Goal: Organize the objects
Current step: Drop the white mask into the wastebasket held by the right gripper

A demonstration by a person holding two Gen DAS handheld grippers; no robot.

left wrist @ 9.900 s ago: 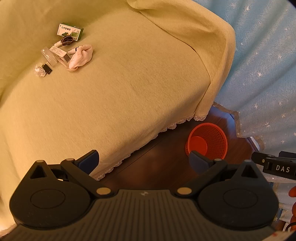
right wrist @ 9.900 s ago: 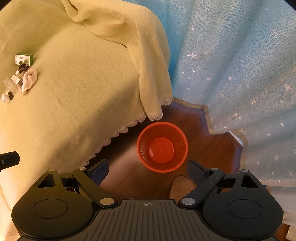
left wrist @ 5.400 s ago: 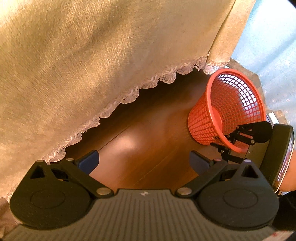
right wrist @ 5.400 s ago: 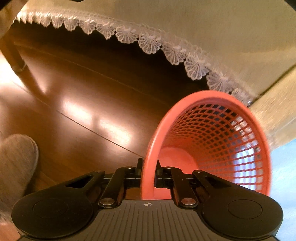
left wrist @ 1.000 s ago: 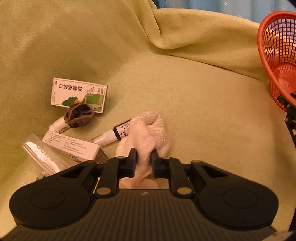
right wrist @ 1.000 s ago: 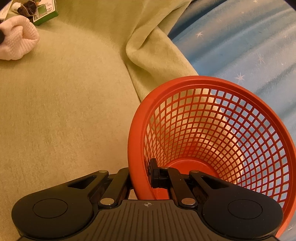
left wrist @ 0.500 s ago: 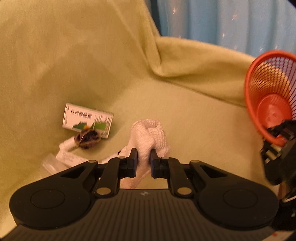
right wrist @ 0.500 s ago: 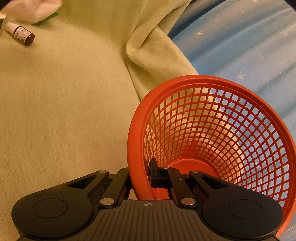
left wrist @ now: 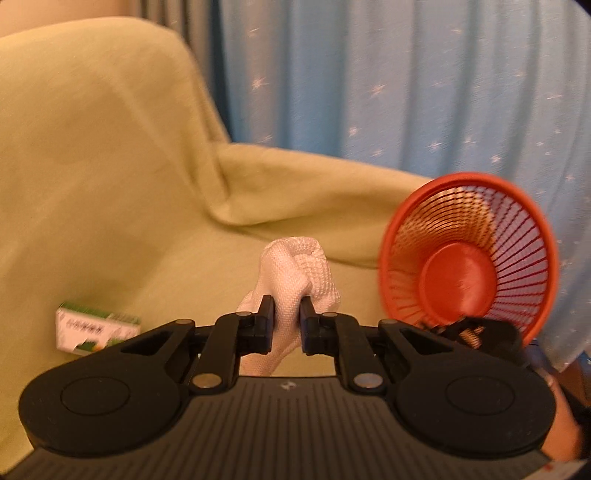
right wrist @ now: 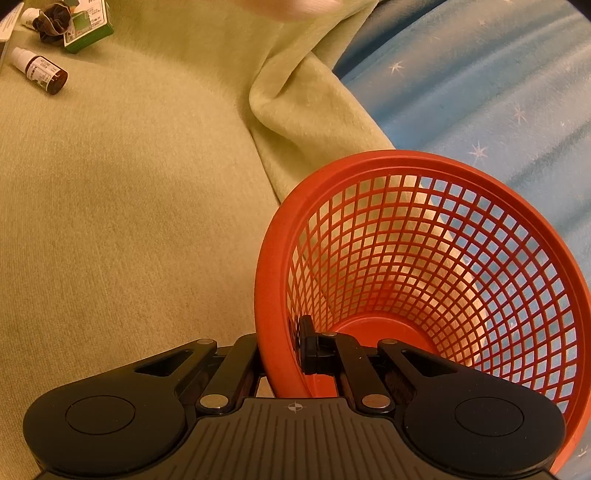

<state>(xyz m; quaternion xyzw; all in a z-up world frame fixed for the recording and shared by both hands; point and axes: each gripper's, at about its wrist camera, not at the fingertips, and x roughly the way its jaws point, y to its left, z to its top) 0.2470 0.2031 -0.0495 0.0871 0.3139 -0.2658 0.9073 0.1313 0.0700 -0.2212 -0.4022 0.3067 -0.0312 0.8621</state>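
Observation:
My left gripper point(left wrist: 287, 325) is shut on a white knitted sock point(left wrist: 301, 269) and holds it in the air above the yellow-green couch cover point(left wrist: 110, 166). The sock's blurred edge shows at the top of the right wrist view point(right wrist: 291, 9). My right gripper point(right wrist: 284, 347) is shut on the rim of a red mesh basket point(right wrist: 424, 266), tilted with its mouth toward the couch. The basket is to the right of the sock in the left wrist view point(left wrist: 469, 258).
A green and white medicine box point(left wrist: 96, 326) lies on the couch seat at the left. In the right wrist view a small brown dropper bottle point(right wrist: 38, 70), a dark scrunchie point(right wrist: 51, 18) and the box point(right wrist: 88, 27) lie at the far left. Blue starred curtain point(left wrist: 406, 81) hangs behind.
My left gripper has lifted the sock off the couch and swung right toward the basket. The dropper bottle that lay under the sock is uncovered. The right gripper and basket barely moved.

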